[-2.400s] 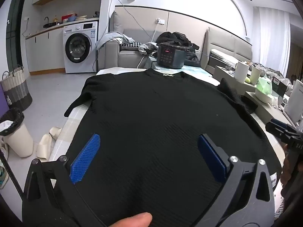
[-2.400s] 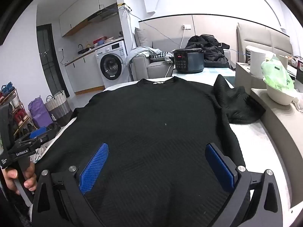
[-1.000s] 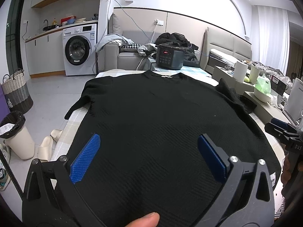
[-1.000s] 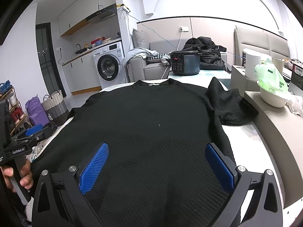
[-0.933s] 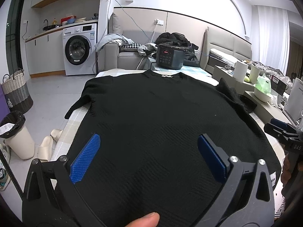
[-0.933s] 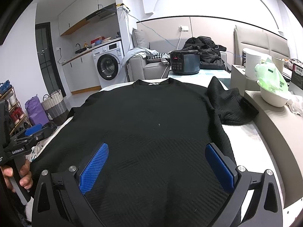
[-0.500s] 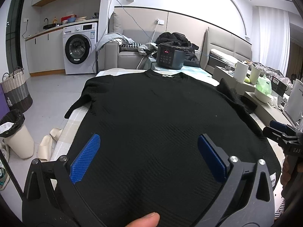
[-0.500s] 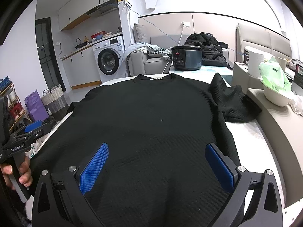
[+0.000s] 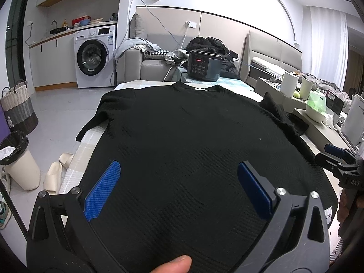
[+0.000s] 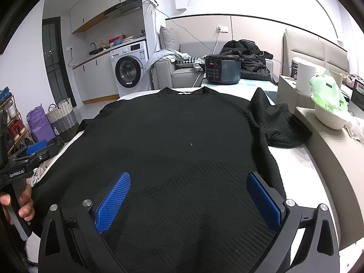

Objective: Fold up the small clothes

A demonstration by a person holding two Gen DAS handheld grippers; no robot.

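On the table (image 10: 293,157) lies a black top (image 9: 193,141), spread flat and face up, covering most of the surface. Textured knit, looks soft and limp, light, no stiffness: it will sag and drag when lifted, so probably best taken at two spaced edge points, hem corners or shoulder seams. Long axis runs from the near hem away to the collar (image 10: 185,92), which points toward the cooker (image 10: 221,69) at the far end. Its left sleeve (image 9: 95,122) hangs off the table edge; its right sleeve (image 10: 275,122) lies bunched on the table beside the body. Left gripper (image 9: 179,188) hovers over the near hem, jaws wide apart, holding nothing. Right gripper (image 10: 188,202) likewise, jaws spread, empty. A fingertip (image 9: 173,264) shows at the bottom of the left view. Off to the right: bowl (image 10: 329,116) with green bag (image 10: 327,95). Washer (image 9: 93,59) and sofa (image 9: 147,68) behind.
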